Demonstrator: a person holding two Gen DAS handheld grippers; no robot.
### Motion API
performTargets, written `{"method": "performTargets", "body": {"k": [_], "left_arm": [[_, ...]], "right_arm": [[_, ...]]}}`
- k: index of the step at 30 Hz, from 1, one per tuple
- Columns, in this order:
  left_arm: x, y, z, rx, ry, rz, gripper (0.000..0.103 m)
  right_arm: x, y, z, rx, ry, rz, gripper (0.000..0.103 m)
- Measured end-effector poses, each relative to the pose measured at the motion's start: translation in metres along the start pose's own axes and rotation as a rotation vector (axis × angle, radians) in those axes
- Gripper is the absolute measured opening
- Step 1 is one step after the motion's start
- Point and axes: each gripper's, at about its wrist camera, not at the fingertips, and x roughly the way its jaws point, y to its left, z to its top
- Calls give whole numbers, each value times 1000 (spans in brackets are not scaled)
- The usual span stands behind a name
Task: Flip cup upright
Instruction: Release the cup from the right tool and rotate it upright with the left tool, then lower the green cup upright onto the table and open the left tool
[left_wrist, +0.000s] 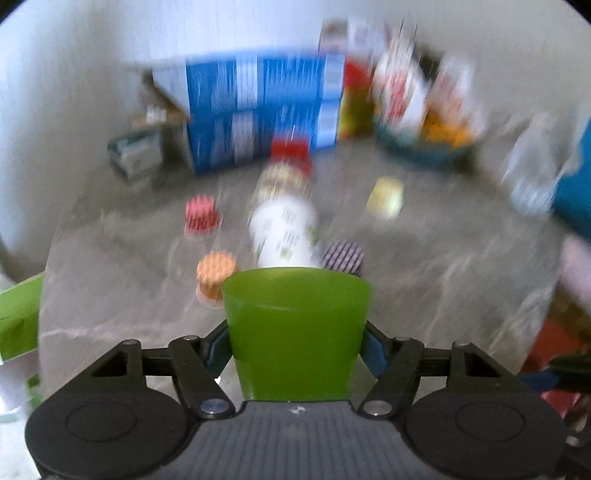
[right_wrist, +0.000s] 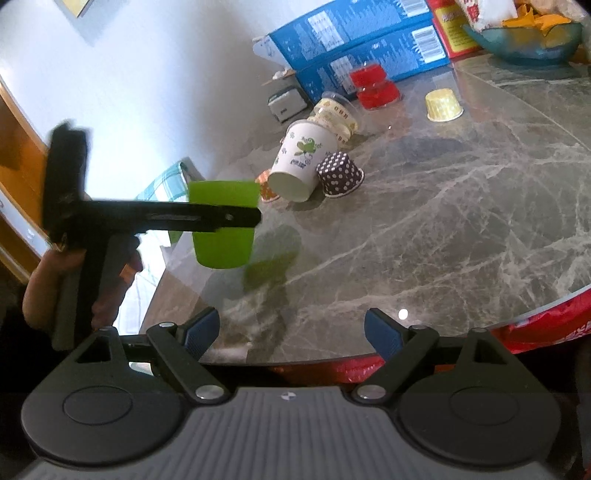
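Green cup (left_wrist: 296, 332): held in the air above the marble table (right_wrist: 461, 229), wide mouth up, narrow base down; in the right wrist view (right_wrist: 223, 225) it hangs clear of the tabletop near the table's left edge, its shadow on the stone just below.
Left gripper (left_wrist: 296, 345): closed on the green cup, one blue pad pressed to each side of the cup's lower wall; from the right wrist view (right_wrist: 236, 218) its black finger crosses the cup's middle, and a hand (right_wrist: 55, 291) grips its handle.
Right gripper (right_wrist: 290, 334): jaws spread wide, holding nothing, blue pads (right_wrist: 199, 332) over the near edge of the table, well apart from the cup.
White paper cup (right_wrist: 301, 160): lying on its side, mouth toward the camera, green leaf print; the writing is too small to read.
Polka-dot cup (right_wrist: 340, 173): mouth down, touching the white paper cup's right side.
Yellow cup (right_wrist: 443, 105): mouth down, standing apart to the right.
Red cups (right_wrist: 373, 86): stacked near the blue boxes (right_wrist: 354, 40).
Blue boxes: two stacked against the wall, barcodes visible, text unreadable.
Left wrist view: background heavily blurred.
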Motion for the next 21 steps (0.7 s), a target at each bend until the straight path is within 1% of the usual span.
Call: {"method": "performTargets", "body": {"k": [1, 3, 5, 8, 10, 12, 16, 18, 21], "left_arm": [[-5, 0, -7, -10, -46, -1, 73], [-12, -4, -23, -21, -115, 21, 73], [-13, -9, -35, -14, -151, 37, 72], [-14, -10, -51, -30, -207, 17, 72], [-11, -10, -55, -36, -224, 22, 72], [-10, -7, -60, -41, -237, 1, 72], [-11, -7, -69, -15, -293, 4, 72], [-12, -7, -72, -18, -304, -3, 72], [-10, -8, -78, 0, -308, 8, 72]], "right_arm": [[0, 1, -2, 0, -20, -5, 87], [0, 2, -6, 3, -38, -12, 87], [1, 2, -11, 10, -43, -8, 87], [1, 4, -17, 11, -38, -19, 87], [-1, 7, -21, 7, -45, -26, 87], [-2, 9, -26, 5, -51, -37, 87], [-5, 11, -34, 22, -75, -48, 87], [-4, 12, -36, 35, -77, -57, 87], [-3, 15, -39, 37, -81, -68, 87]]}}
